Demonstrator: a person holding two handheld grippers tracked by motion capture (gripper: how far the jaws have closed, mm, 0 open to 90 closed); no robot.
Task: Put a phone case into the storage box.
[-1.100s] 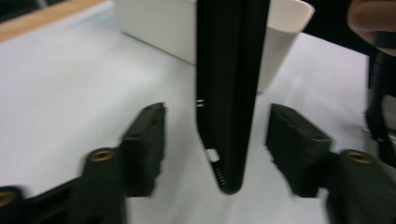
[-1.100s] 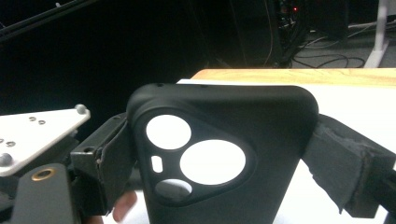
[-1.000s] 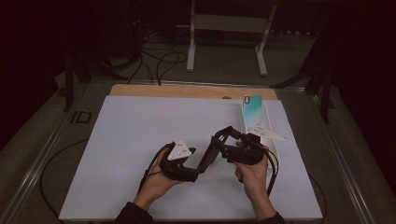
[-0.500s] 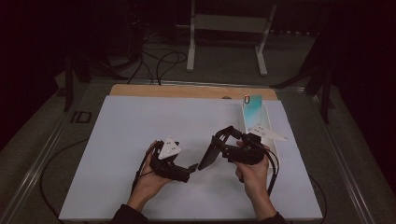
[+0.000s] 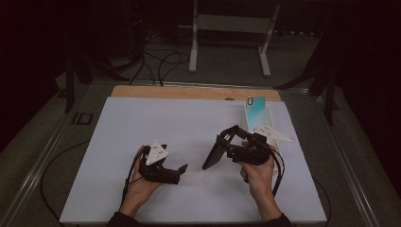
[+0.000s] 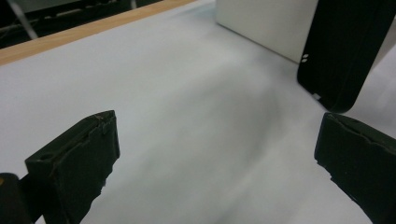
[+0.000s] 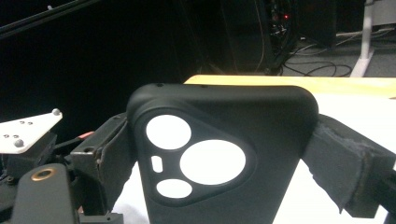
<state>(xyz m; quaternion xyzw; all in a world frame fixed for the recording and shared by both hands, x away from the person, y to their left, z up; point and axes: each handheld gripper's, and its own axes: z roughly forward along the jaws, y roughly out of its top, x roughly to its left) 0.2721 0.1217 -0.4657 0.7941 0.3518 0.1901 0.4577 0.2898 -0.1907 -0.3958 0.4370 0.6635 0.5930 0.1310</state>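
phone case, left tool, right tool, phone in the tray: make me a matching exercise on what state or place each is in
Things:
1. black phone case
2. left tool
3. right tool
4. phone

States:
a. open, nothing between its jaws
b. lies in the white tray at the table's far right
c. clamped by its edges, camera cut-outs showing
d. shut on the case

Pairs: 1-c, 2-a, 3-d, 4-b

Black grippers (image 5: pixel 175 170), white three-cornered plates (image 5: pixel 157 152)
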